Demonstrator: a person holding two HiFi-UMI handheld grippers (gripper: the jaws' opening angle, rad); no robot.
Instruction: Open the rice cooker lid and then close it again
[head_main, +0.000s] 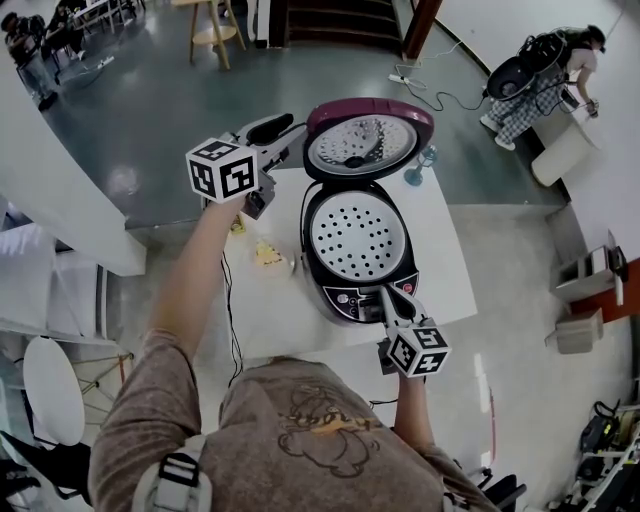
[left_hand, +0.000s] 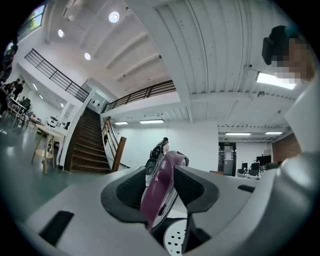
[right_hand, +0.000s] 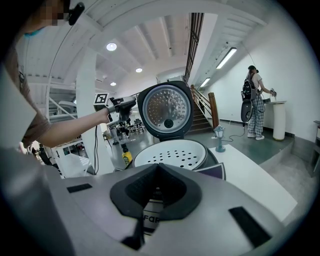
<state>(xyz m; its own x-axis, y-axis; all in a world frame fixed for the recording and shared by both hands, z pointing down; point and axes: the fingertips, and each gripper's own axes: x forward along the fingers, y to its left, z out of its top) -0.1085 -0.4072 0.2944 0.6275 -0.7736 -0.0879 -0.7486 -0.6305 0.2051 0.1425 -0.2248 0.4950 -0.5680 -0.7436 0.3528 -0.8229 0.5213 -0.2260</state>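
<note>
With the rice cooker (head_main: 345, 300) on the desk (head_main: 440, 260) and its lid (head_main: 368, 145) upright, the left gripper (left_hand: 160, 192), open astride the rim, should lower it gently while the closed right gripper (head_main: 386, 296) steadies the front.

Left gripper view: the left gripper (left_hand: 162, 172) hides the purple lid's (left_hand: 159, 196) lower edge. The perforated tray (left_hand: 177, 241) is a sliver at 6 o'clock. Right gripper view: the right gripper (right_hand: 156, 170) covers most of the front panel (right_hand: 151, 218), cutting off its print. Head view: a yellow thing (head_main: 268, 256) at the rice cooker's (head_main: 348, 300) 9 o'clock is too small to tell.
</note>
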